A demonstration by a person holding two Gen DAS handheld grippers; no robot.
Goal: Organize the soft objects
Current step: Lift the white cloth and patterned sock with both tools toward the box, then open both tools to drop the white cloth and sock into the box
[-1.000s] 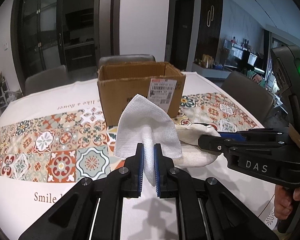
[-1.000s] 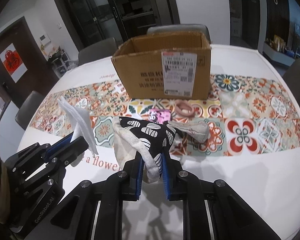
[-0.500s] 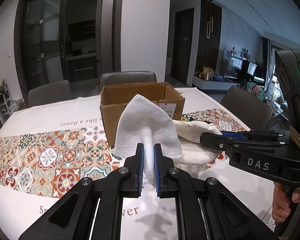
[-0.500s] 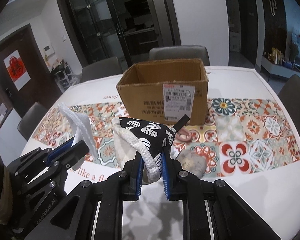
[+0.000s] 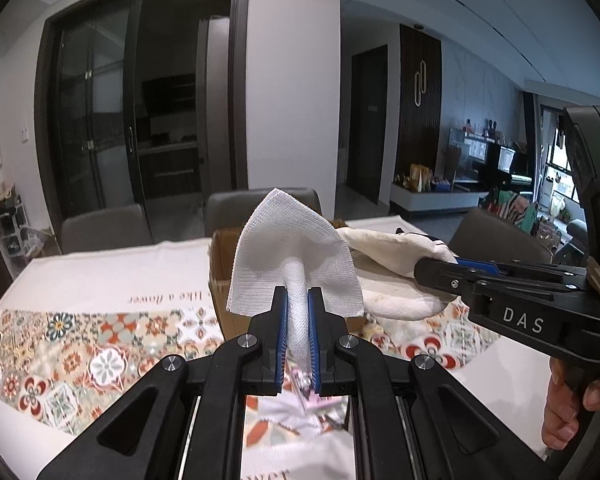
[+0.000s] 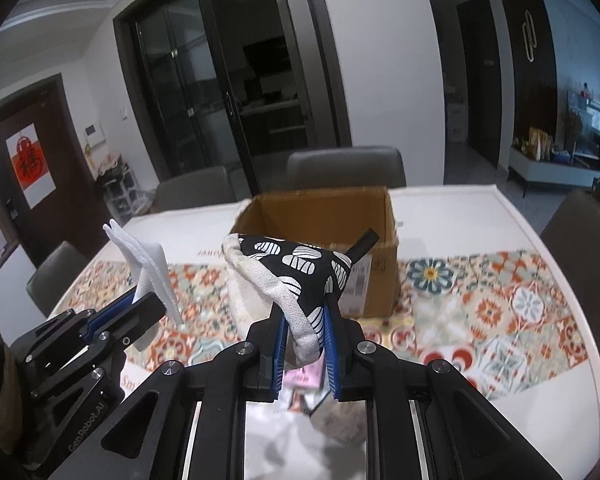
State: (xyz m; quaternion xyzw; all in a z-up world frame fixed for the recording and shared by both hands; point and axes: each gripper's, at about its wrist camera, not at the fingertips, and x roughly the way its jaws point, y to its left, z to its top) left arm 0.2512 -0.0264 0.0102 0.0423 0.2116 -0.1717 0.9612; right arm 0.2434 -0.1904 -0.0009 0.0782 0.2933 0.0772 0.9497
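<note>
My left gripper [image 5: 298, 300] is shut on a white woven cloth [image 5: 292, 256] that fans out above its fingertips. In the right wrist view the same cloth [image 6: 148, 268] sticks up from that gripper [image 6: 140, 304] at the left. My right gripper [image 6: 304, 312] is shut on a black-and-white patterned pouch with a cream lining [image 6: 296, 272], held in the air in front of the open cardboard box [image 6: 324, 216]. From the left wrist camera the pouch [image 5: 392, 272] shows its cream side, pinched by the right gripper [image 5: 428, 270], with the box [image 5: 220, 280] mostly hidden behind the cloth.
A patterned tablecloth [image 6: 500, 304] covers the table. A pink item [image 6: 302, 376] and other small objects lie blurred under the right gripper. Grey chairs [image 6: 344, 168] stand behind the box and at both sides. A hand [image 5: 572, 404] grips the right handle.
Both grippers have risen off the table with the cloth and the pouch held fast. They now point less steeply down, so the box sits lower in view and more of the room shows.
</note>
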